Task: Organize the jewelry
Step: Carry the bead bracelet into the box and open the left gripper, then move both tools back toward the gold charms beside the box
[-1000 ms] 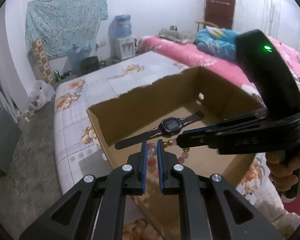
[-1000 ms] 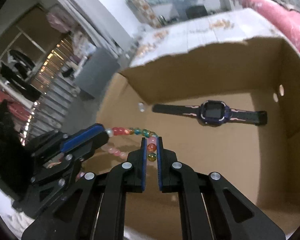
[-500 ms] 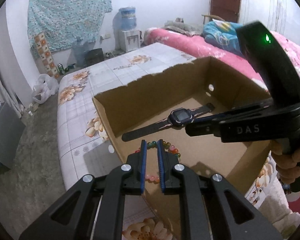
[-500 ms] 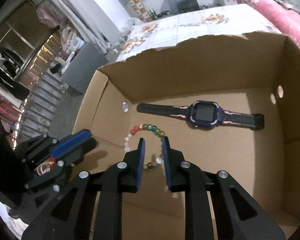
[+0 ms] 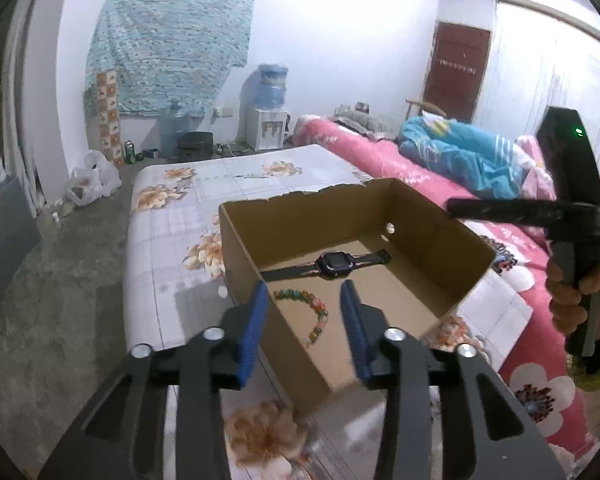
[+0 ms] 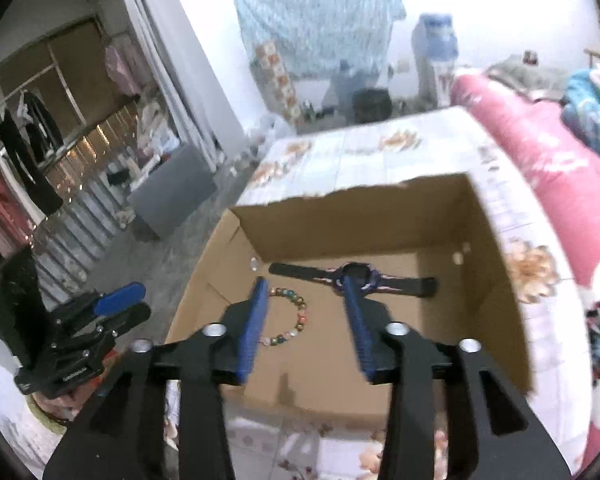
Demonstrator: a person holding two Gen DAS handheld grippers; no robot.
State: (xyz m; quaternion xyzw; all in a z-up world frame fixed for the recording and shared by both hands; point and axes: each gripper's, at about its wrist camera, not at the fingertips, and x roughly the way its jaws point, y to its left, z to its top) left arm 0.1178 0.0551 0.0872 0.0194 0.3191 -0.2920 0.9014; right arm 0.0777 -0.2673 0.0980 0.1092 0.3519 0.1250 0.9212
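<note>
An open cardboard box (image 5: 468,248) (image 6: 496,280) stands on a floral-covered table. On its floor lie a colourful bead bracelet (image 5: 312,308) (image 6: 294,320) and a dark wristwatch (image 5: 332,262) (image 6: 364,276) behind it. My left gripper (image 5: 304,308) is open and empty, above the box's near left wall. My right gripper (image 6: 306,300) is open and empty, raised above the box's near edge, with the bracelet below between its fingers. The right gripper's body also shows in the left wrist view (image 5: 572,208), and the left gripper in the right wrist view (image 6: 100,316).
The floral table cover (image 5: 172,240) extends to the left and behind the box. A bed with pink bedding (image 5: 400,156) lies to the right. A water dispenser (image 5: 268,124) and bags stand by the far wall. Concrete floor (image 5: 40,300) is on the left.
The right gripper opened and let the bracelet drop onto the box floor. Both grippers opened wide and drew back and up from the box.
</note>
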